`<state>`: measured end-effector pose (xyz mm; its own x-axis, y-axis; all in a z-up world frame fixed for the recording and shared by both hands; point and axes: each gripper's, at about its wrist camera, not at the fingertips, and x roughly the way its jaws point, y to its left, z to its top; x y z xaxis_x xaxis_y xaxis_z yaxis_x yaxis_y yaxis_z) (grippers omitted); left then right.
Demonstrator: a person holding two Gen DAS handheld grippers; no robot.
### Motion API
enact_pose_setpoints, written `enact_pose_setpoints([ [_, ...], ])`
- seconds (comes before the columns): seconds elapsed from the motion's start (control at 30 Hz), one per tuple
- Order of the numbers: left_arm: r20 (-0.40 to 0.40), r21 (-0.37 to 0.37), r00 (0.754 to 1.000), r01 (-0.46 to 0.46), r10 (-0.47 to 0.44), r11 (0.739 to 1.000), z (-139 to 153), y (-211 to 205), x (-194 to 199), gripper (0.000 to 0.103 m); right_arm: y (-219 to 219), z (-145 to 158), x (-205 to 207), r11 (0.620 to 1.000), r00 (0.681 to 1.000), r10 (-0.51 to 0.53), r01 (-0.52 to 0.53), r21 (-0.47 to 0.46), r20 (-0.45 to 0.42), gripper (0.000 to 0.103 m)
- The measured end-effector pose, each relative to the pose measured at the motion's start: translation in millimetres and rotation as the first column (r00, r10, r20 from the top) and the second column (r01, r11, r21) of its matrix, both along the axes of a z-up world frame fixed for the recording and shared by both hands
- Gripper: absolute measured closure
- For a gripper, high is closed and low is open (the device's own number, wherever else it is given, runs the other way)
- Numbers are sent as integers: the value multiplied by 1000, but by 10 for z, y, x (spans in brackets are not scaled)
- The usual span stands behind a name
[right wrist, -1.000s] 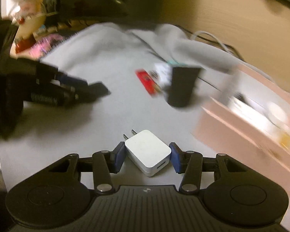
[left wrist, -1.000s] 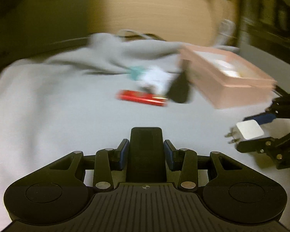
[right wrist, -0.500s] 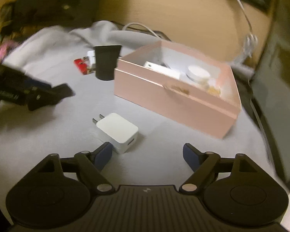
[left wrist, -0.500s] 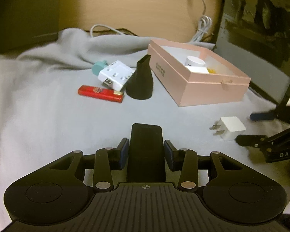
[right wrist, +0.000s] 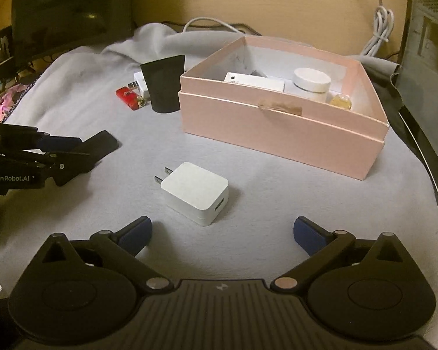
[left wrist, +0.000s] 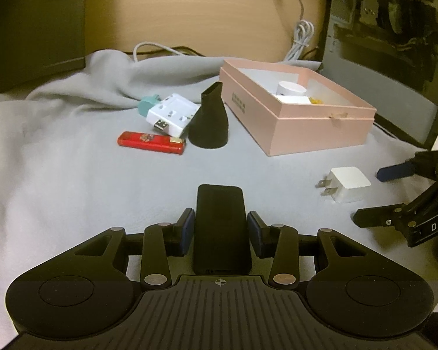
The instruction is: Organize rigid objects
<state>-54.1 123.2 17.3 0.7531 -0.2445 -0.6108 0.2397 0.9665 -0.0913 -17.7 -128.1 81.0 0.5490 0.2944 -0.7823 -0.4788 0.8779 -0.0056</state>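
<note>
My left gripper (left wrist: 220, 227) is shut on a flat black block (left wrist: 220, 221), held just above the grey cloth; it also shows in the right wrist view (right wrist: 70, 151). My right gripper (right wrist: 222, 232) is open and empty, just behind a white plug charger (right wrist: 196, 193) that lies on the cloth, also in the left wrist view (left wrist: 347, 184). An open pink box (right wrist: 280, 128) beyond it holds a white jar (right wrist: 312, 83), a white carton (right wrist: 257, 81) and a small amber thing. A black funnel-shaped nozzle (left wrist: 208, 122), a red lighter (left wrist: 150, 142) and a white adapter (left wrist: 172, 113) lie left of the box.
A grey blanket (left wrist: 58, 151) covers the surface and bunches up at the back. White cables (left wrist: 302, 36) hang on the wooden wall behind. A dark glass-fronted cabinet (left wrist: 394, 43) stands at the right, a dark screen (right wrist: 70, 8) at the back left.
My right gripper has let go of the white charger, opened wide and drawn back from it. My left gripper still holds the black block and has steadied facing the box.
</note>
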Motion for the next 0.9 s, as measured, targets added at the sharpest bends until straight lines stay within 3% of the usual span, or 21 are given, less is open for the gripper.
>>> enact_pose_setpoints([
  [0.07,2,4,1000,-1,1,1000,0,-10,-3,59,-22,12,5,1000,999,-29,29,-1,18,9],
  [0.27,38,47,999,-12,10,999,-33,-55,-112,59,-134,-2,130,978,977,-209,210,-14,46,10],
  [0.53,52,34,998,-29,27,999,-42,-44,-157,59,-118,-33,133,976,975,-215,216,-16,60,10],
  [0.77,38,-83,990,-131,135,988,-55,140,-118,59,-155,-14,97,975,973,-222,222,11,59,10],
  [0.9,46,-29,989,-138,139,990,-45,74,-136,59,-206,51,-85,986,984,-146,137,91,101,10],
])
